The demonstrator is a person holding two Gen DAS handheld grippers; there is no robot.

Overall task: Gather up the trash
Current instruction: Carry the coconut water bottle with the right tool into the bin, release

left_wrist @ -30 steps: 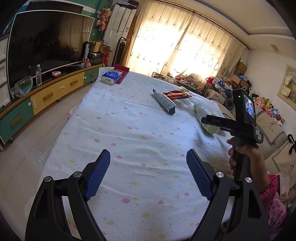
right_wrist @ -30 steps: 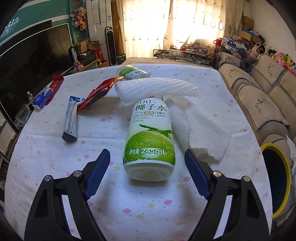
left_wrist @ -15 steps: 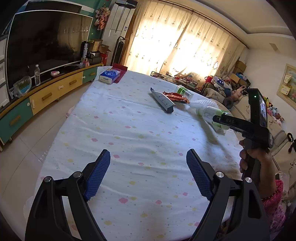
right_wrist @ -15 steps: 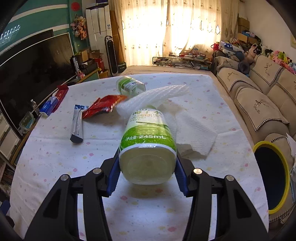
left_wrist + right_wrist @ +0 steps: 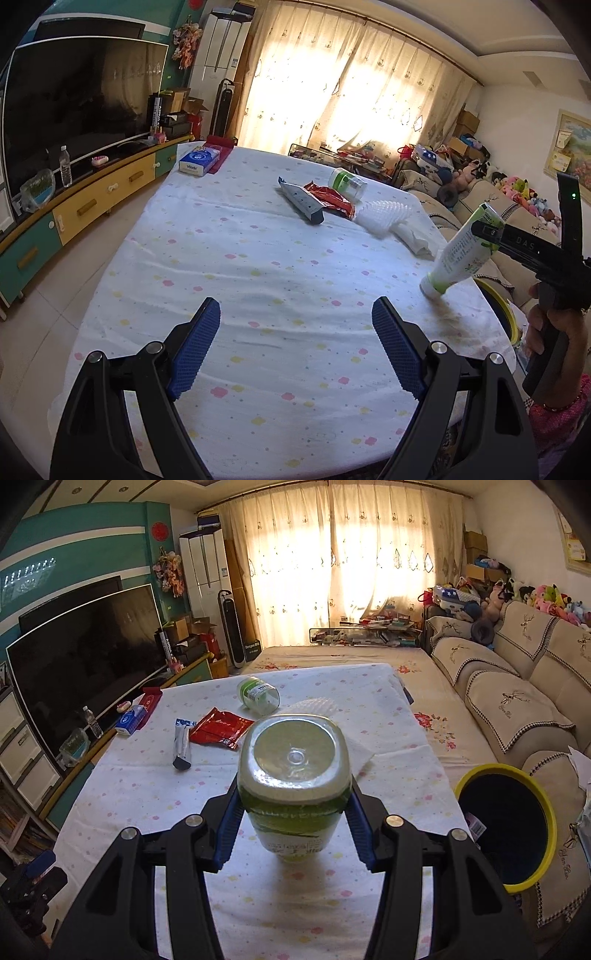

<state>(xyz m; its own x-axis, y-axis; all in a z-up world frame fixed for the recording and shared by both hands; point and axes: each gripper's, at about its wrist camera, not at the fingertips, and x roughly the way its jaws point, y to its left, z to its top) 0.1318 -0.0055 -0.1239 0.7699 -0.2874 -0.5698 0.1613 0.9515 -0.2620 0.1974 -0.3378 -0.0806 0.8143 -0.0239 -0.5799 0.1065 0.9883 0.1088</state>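
The right tongs (image 5: 293,823), clamped on the coconut water bottle (image 5: 293,771), carry it; ahead lie a second bottle (image 5: 258,696), red wrapper (image 5: 221,731), grey packet (image 5: 182,743) and foam sleeve (image 5: 380,216), uncollected, while the left tongs (image 5: 295,347) gape empty.

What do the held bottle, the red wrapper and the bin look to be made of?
Bottle: clear glossy plastic, see-through base, printed green label.
Red wrapper: shiny crinkled film, probably foil-lined plastic.
Bin: likely smooth plastic, yellow rim, dark inside.

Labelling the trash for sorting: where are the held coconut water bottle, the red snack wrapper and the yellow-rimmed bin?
coconut water bottle (image 5: 293,757): right wrist view, its base.
red snack wrapper (image 5: 221,732): right wrist view, its middle.
yellow-rimmed bin (image 5: 550,843): right wrist view, its rim.
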